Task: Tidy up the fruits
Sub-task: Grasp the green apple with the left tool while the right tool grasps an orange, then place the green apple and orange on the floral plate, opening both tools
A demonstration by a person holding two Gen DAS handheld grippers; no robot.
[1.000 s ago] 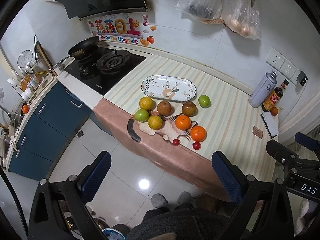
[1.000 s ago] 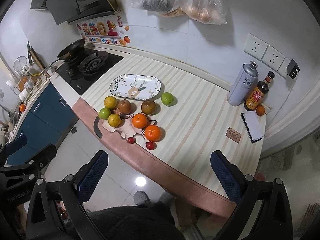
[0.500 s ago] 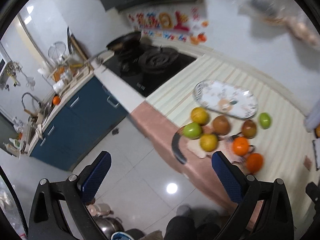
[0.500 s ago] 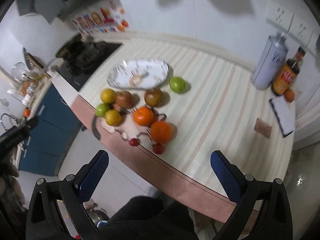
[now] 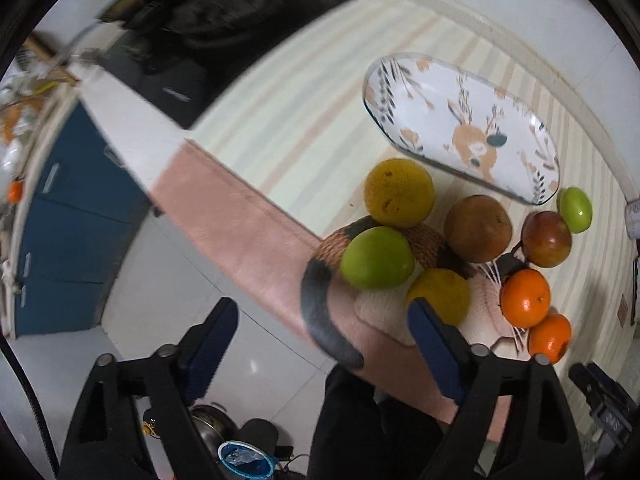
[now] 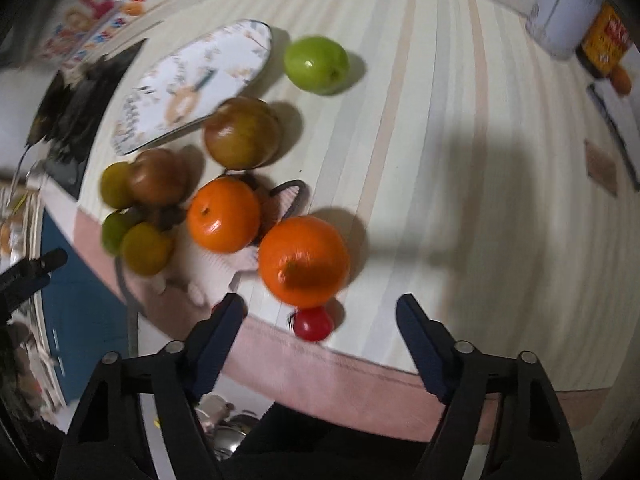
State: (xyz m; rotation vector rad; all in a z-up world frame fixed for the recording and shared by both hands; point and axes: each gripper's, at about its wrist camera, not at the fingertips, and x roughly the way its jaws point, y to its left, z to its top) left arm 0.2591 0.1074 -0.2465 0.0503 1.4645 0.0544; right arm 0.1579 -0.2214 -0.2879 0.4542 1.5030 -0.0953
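Observation:
Several fruits lie on a striped counter by a patterned oval plate (image 5: 464, 128), which is bare. My left gripper (image 5: 320, 312) is open and empty, just short of a green apple (image 5: 378, 258) and a yellow citrus (image 5: 440, 296). A larger yellow citrus (image 5: 399, 193), a brown fruit (image 5: 478, 229) and two oranges (image 5: 525, 298) lie beyond. My right gripper (image 6: 320, 308) is open and empty, straddling a big orange (image 6: 304, 261) and a small red fruit (image 6: 313, 324). Another green apple (image 6: 316, 64) lies apart by the plate (image 6: 192, 84).
A woven cat-shaped mat (image 5: 384, 312) lies under some fruits, its dark tail over the pink counter edge (image 5: 240, 224). A black stove (image 5: 224, 40) is at the left. A metal can (image 6: 556, 12) and a sauce bottle (image 6: 608, 40) stand at the back right.
Both grippers have moved down and close to the fruits, which now fill the views. No fruit has moved. Both stay open.

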